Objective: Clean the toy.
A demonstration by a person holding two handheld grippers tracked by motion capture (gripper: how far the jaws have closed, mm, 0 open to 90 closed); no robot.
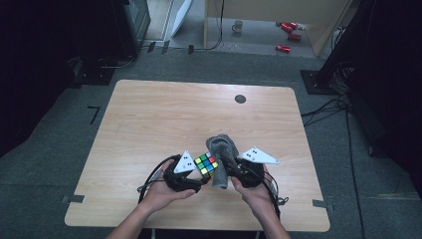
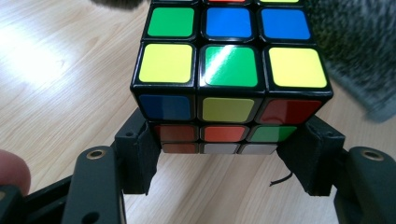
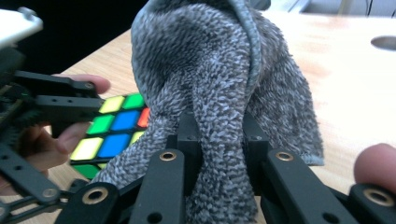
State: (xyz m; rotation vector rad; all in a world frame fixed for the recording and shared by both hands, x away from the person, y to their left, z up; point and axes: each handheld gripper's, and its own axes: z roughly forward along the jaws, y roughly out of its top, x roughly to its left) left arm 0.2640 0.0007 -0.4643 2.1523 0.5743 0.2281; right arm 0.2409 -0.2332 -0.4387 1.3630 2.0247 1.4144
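While both forearms come in from the near edge of the wooden table [image 1: 149, 114], the left hand [image 1: 166, 191] angles inward and tilts the left gripper [image 1: 191, 172] toward the middle, its grey three-cornered plate facing up. Its jaws are clamped on a Rubik's cube [image 1: 206, 165], one pad against each lower side of the cube, as the left gripper view makes plain; the cube [image 2: 231, 79] sits lifted above the tabletop with a mixed face of green, blue and yellow squares turned upward. The right hand [image 1: 251, 191] mirrors that pose from the other side, holding the right gripper [image 1: 234, 172] pointed inward and slightly up. Its jaws are drawn close together and pinch a fold of a grey terry cloth [image 1: 222, 154]; in the right gripper view the cloth [image 3: 219, 93] rises between the jaws, bunches above them and drapes down on both sides. Cloth and cube are touching, the cloth hanging just beside the cube's right face and covering part of it from the right gripper's side. Farther off on the table lies a small dark round hole [image 1: 240, 98], well apart from the hands. Beyond the table, on the grey floor, stand a mug [image 1: 238, 26] and several red cans [image 1: 288, 35], with black cables [image 1: 323, 107] trailing at the right
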